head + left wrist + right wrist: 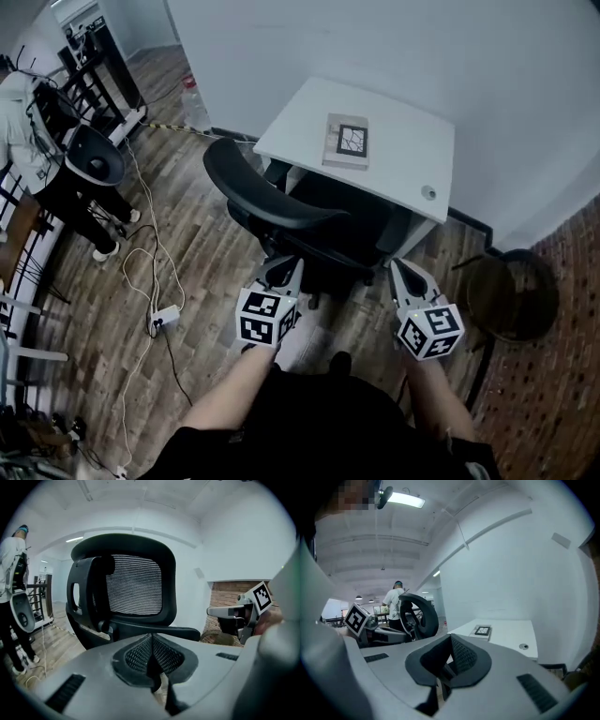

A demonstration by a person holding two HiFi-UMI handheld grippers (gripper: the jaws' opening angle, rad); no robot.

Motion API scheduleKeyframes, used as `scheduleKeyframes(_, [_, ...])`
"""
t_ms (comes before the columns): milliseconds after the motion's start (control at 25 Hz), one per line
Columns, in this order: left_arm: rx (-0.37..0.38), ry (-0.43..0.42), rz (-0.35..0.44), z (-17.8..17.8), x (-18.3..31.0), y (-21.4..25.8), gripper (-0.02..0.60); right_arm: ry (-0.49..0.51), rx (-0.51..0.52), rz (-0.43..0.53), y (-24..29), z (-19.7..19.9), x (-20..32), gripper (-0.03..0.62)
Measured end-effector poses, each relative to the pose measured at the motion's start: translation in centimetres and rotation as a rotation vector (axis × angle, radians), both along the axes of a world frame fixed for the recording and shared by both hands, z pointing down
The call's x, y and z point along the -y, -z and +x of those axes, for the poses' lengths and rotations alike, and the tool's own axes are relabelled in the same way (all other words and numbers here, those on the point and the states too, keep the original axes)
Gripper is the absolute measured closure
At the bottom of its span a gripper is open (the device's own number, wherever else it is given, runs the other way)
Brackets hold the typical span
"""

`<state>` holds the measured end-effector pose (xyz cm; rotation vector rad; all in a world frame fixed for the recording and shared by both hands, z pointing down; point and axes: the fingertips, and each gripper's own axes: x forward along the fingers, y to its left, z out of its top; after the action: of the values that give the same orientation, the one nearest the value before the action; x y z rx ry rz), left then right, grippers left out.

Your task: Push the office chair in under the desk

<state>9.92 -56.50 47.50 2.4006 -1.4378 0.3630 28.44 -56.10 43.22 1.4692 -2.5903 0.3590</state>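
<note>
The black office chair [281, 208] stands in front of the white desk [394, 159], its mesh backrest [133, 585] turned to the left and its seat partly under the desk top. My left gripper [287, 269] is shut and empty, with its tip at the seat's near left edge. My right gripper [402, 271] is shut and empty too, at the seat's near right side by the desk's corner. Whether either tip touches the chair cannot be told. In the left gripper view the shut gripper [151, 656] points at the backrest. In the right gripper view the gripper [449, 656] points towards the desk [506, 634].
A flat box with a square marker [348, 141] lies on the desk. A round dark stool [511, 295] stands at the right by the wall. A cable and power strip [164, 317] lie on the wooden floor at the left. A person [37, 141] stands at the far left beside a metal rack.
</note>
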Motion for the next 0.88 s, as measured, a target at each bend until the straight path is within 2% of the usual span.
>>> scheduleKeyframes(160, [-0.004, 0.104, 0.005, 0.5, 0.1, 0.9, 0.569, 0.093, -0.009, 0.005, 0.0, 0.4, 0.8, 0.591])
scheduleKeyframes(400, [0.003, 0.223, -0.006, -2.5, 0.1, 1.2, 0.569, 0.149, 0.015, 0.054, 1.4, -0.6, 3.8, 0.591])
scheduleKeyframes(640, [0.017, 0.254, -0.012, -4.5, 1.1, 1.0, 0.569, 0.166, 0.033, 0.059, 2.3, -2.0, 6.2, 0.591])
scheduleKeyframes(880, [0.026, 0.253, -0.009, -5.4, 1.7, 1.0, 0.568, 0.177, 0.056, 0.034, 2.3, -3.9, 5.6, 0.591])
